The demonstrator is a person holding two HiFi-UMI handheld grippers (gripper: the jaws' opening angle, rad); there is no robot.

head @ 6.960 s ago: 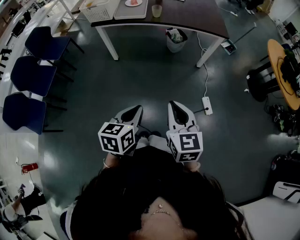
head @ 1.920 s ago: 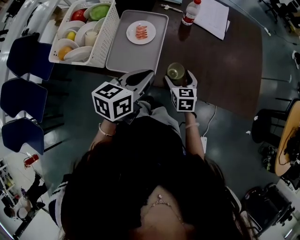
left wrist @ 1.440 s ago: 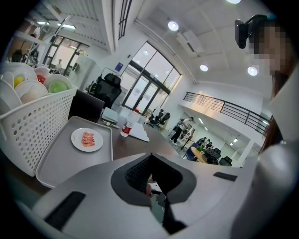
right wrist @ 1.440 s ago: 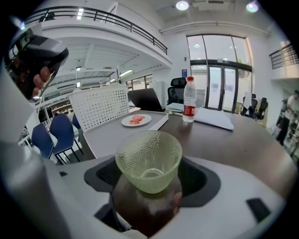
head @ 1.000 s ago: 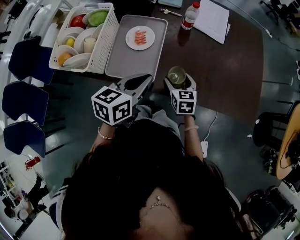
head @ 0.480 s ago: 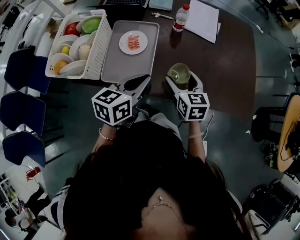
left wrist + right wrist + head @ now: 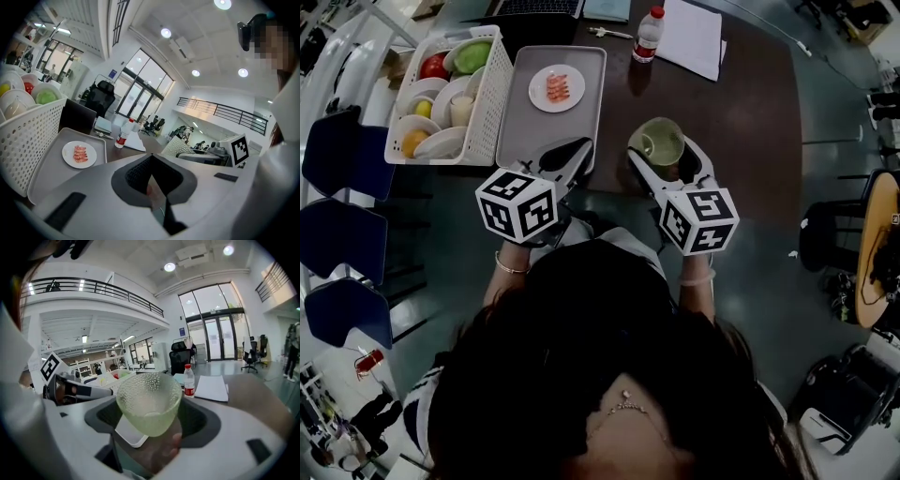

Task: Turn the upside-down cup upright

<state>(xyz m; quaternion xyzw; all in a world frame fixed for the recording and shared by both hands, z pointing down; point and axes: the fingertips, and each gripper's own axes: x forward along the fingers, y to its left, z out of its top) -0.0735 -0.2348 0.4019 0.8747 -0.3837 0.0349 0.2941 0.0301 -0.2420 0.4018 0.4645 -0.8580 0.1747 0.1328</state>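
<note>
Cup (image 7: pixel 657 141): pale green see-through glass with a pebbled wall, wide mouth up, narrower base down. The right hand-held gripper (image 7: pixel 667 165) grasps it above the dark surface (image 7: pixel 750 122), at 1 o'clock from the person's head. Left hand-held gripper (image 7: pixel 567 155) is clenched with nothing in it, at 9 o'clock of the cup by the grey tray (image 7: pixel 530 131).

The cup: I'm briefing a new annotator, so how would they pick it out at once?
Find the dark brown table, then its near edge, where the right gripper holds the cup. It is the only pale green, see-through, pebbled vessel, mouth up, unlike the red-capped bottle behind.
</note>
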